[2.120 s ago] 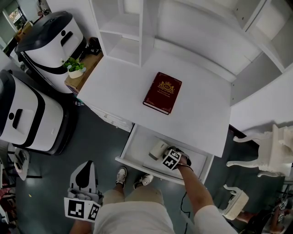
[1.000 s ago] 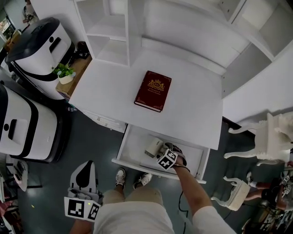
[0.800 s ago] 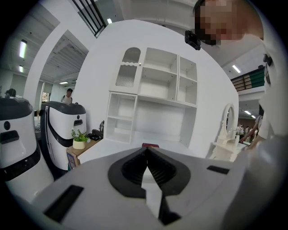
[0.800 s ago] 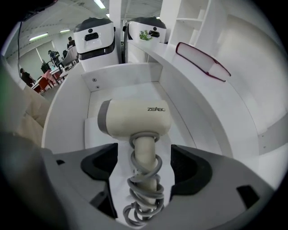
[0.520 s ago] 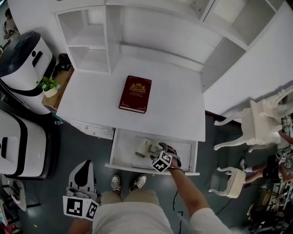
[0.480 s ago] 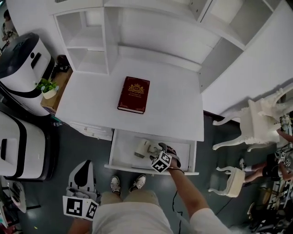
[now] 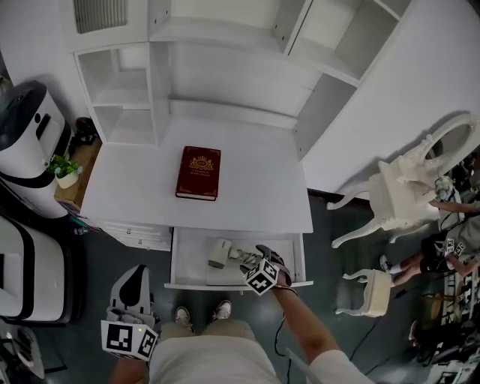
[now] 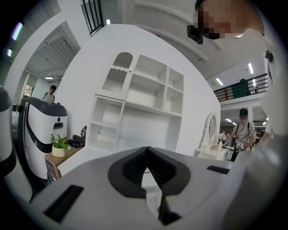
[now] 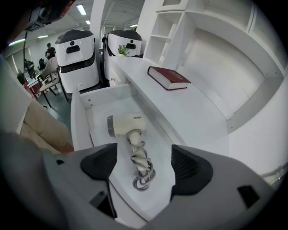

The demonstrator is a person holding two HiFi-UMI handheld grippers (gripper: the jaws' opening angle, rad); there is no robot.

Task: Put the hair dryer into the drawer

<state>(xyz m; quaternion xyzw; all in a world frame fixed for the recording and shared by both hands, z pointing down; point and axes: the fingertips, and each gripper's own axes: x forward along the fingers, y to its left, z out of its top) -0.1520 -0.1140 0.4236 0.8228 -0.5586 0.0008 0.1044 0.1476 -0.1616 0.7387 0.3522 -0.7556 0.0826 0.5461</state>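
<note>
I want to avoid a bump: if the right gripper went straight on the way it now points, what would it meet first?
Most likely the coiled cord of the hair dryer, lying in the open drawer: it sits straight ahead between the open jaws of the right gripper. How far ahead is unclear.

Lab hall, not a home — staged desk (image 7: 247, 187) and chair (image 7: 397, 196), white machines (image 7: 26, 131), mezzanine (image 8: 238, 89), strip lights (image 9: 82, 9).

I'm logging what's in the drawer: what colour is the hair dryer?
The hair dryer is cream-white, its coiled cord grey; clearest in the right gripper view.
</note>
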